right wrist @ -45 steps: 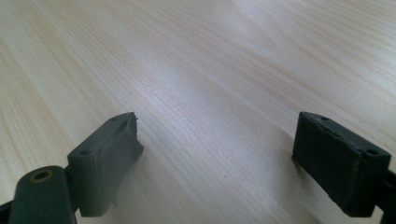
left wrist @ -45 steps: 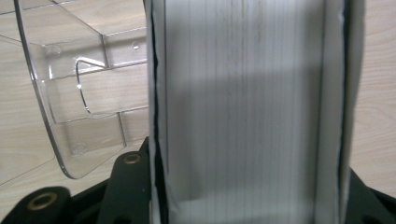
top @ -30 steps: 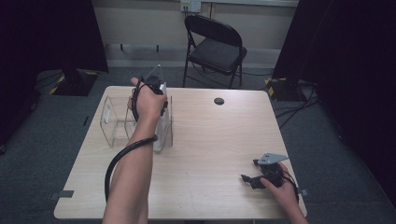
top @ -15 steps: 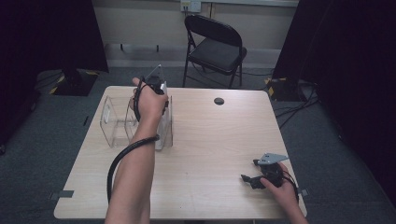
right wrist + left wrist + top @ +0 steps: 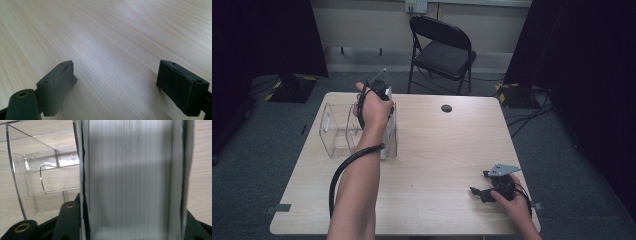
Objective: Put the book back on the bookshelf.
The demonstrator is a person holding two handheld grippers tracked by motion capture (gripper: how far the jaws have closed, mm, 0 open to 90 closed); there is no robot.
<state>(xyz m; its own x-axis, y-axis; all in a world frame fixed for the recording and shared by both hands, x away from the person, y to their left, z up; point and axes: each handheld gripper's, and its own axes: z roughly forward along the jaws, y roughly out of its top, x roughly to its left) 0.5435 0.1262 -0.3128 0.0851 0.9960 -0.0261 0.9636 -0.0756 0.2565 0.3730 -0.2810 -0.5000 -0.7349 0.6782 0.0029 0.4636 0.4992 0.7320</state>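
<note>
Room: grey carpeted floor, dark curtains at both sides, a black folding chair (image 5: pixel 442 50) at 12 o'clock behind a pale wooden table (image 5: pixel 437 150).
Small item: a dark round disc (image 5: pixel 446 108) lies on the table toward 12 o'clock, well apart from both hands.
Book: a thick white book (image 5: pixel 132 177) stands upright, page edges facing the left gripper view, at the right-hand end of the clear plastic holder (image 5: pixel 334 132), at about 10 o'clock on the table.
Left gripper (image 5: pixel 379 92): closed down on the book, one jaw on each cover, held from above.
Right gripper (image 5: pixel 487 192): jaws spread wide with nothing between them, resting low over bare wood at about 4 o'clock.
Step in hand: by my reading, seating the book in the holder or lifting it out of it.
Doing it well: keep the book vertical and move it straight along the holder's walls, so that the covers do not catch the clear rim; the free gripper could steady the holder.
High view adds: the layout of the whole table and the distance between the hands.
Left gripper view adds: the page block, the thin dark cover edges and the holder's curved cutout (image 5: pixel 42 180).
</note>
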